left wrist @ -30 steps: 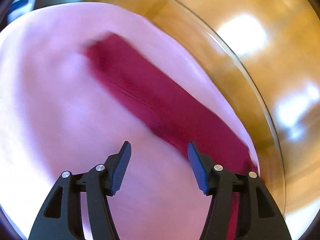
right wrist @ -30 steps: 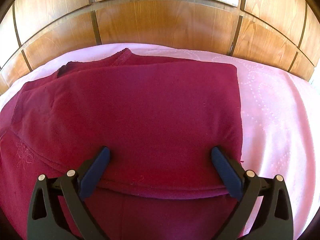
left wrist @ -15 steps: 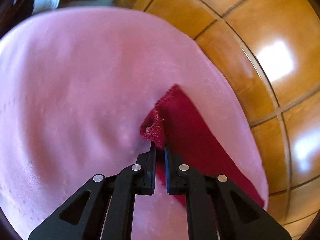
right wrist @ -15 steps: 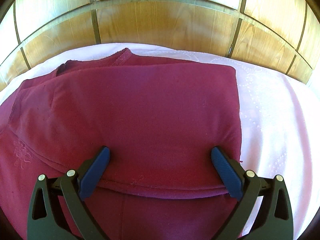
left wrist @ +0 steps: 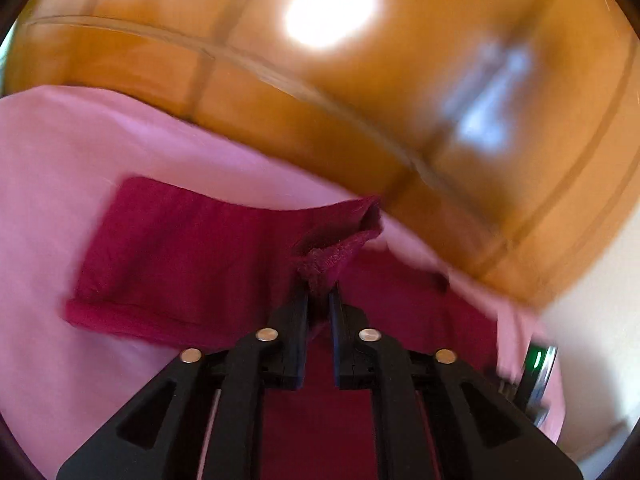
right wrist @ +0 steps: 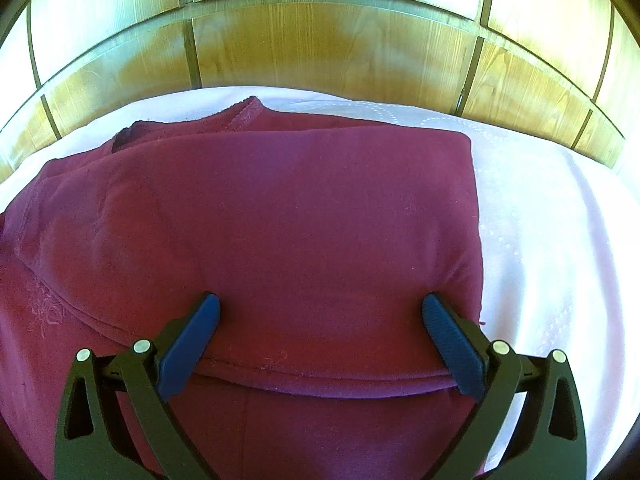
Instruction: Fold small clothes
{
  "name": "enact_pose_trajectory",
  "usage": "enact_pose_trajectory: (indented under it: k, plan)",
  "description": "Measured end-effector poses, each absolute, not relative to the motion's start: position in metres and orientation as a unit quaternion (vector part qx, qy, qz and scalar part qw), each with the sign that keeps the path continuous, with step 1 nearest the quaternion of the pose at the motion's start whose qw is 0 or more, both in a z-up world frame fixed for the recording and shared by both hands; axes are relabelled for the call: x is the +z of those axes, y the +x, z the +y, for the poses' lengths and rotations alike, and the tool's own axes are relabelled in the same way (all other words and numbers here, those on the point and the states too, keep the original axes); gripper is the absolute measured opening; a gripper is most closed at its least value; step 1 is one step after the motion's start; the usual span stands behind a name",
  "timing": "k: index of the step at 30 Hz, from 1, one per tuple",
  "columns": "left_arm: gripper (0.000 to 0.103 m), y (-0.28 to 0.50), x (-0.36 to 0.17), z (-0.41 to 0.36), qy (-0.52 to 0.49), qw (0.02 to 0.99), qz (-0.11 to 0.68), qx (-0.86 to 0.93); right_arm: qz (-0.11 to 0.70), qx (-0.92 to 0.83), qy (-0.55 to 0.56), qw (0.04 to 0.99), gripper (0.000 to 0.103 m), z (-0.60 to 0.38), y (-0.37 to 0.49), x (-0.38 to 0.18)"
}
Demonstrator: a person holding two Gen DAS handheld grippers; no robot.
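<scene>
A dark red garment lies partly folded on a pink sheet. My right gripper is open, its blue pads spread over the folded layer near its lower hem, holding nothing. In the left wrist view my left gripper is shut on a bunched edge of the red garment, lifting it above the sheet. A flat part of the garment stretches away to the left of the gripper. The left wrist view is blurred by motion.
A wooden panelled headboard rises right behind the sheet and also fills the top of the left wrist view. A dark object with a green light shows at the right edge of the left wrist view.
My left gripper went from open over the sheet to shut on the garment's edge, and has swung with it towards the headboard. The right gripper has stayed still and open.
</scene>
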State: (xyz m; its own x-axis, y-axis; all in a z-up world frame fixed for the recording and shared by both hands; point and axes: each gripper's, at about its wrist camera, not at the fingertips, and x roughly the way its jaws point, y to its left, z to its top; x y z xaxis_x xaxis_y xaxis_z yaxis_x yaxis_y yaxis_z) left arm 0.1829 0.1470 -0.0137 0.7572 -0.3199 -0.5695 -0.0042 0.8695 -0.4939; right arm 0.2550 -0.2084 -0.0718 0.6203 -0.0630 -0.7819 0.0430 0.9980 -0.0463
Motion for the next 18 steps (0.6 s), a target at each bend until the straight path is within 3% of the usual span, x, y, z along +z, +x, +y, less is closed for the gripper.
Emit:
enact_pose_trajectory:
  k: [1, 2, 11, 13, 18]
  plan:
    - [0.031, 0.185, -0.02, 0.135, -0.235, 0.9, 0.354, -0.1, 0.435, -0.029, -0.01, 0.9, 0.101, -0.209, 0.255, -0.072]
    - [0.034, 0.181, -0.026, 0.122, -0.232, 0.895, 0.366, -0.107, 0.434, -0.028, -0.009, 0.9, 0.101, -0.209, 0.256, -0.072]
    - [0.035, 0.121, -0.061, 0.101, -0.162, 0.904, 0.39, -0.072, 0.426, -0.035, -0.021, 0.904, 0.099, -0.206, 0.253, -0.064]
    - [0.035, 0.111, -0.064, 0.101, -0.157, 0.905, 0.39, -0.067, 0.415, -0.026, -0.025, 0.909, 0.085, -0.197, 0.247, -0.054]
    - [0.035, 0.106, -0.077, 0.107, -0.165, 0.906, 0.385, -0.067, 0.438, 0.163, 0.066, 0.882, 0.074, -0.142, 0.235, -0.035]
